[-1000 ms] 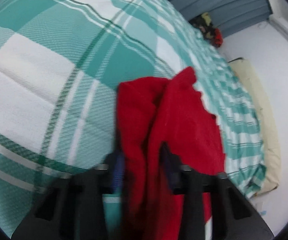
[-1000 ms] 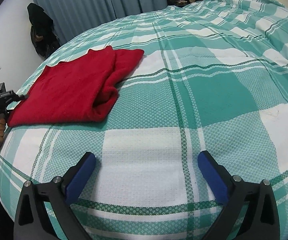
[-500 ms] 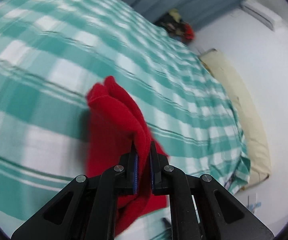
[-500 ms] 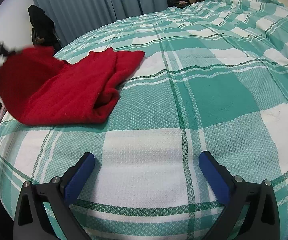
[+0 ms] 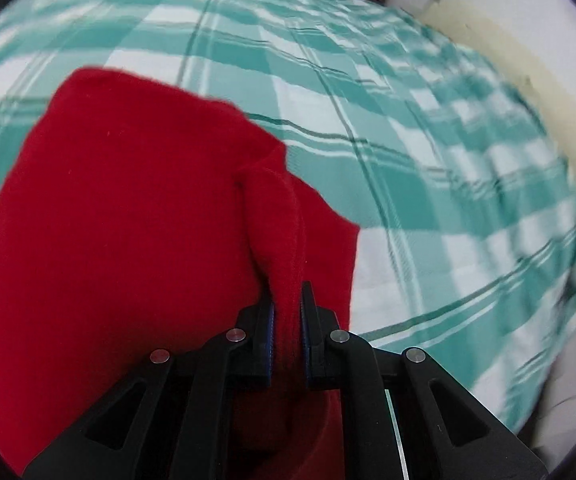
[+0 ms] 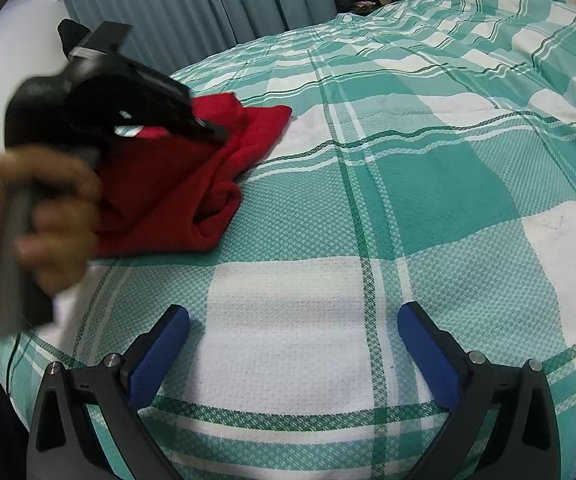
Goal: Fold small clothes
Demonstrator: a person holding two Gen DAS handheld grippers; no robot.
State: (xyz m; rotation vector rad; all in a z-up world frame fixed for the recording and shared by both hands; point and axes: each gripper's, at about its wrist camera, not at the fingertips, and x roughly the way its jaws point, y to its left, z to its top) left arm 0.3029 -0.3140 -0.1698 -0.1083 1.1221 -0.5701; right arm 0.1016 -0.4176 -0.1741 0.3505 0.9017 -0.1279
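Teal-checked bedspread, blue curtains behind; left claw pinching red garment, right claw wide.

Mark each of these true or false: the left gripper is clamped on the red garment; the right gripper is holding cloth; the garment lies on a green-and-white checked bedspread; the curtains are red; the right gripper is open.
1. The left gripper is clamped on the red garment. True.
2. The right gripper is holding cloth. False: nothing is between its fingers; it hangs over the bare bedspread.
3. The garment lies on a green-and-white checked bedspread. True.
4. The curtains are red. False: they are blue-grey.
5. The right gripper is open. True.
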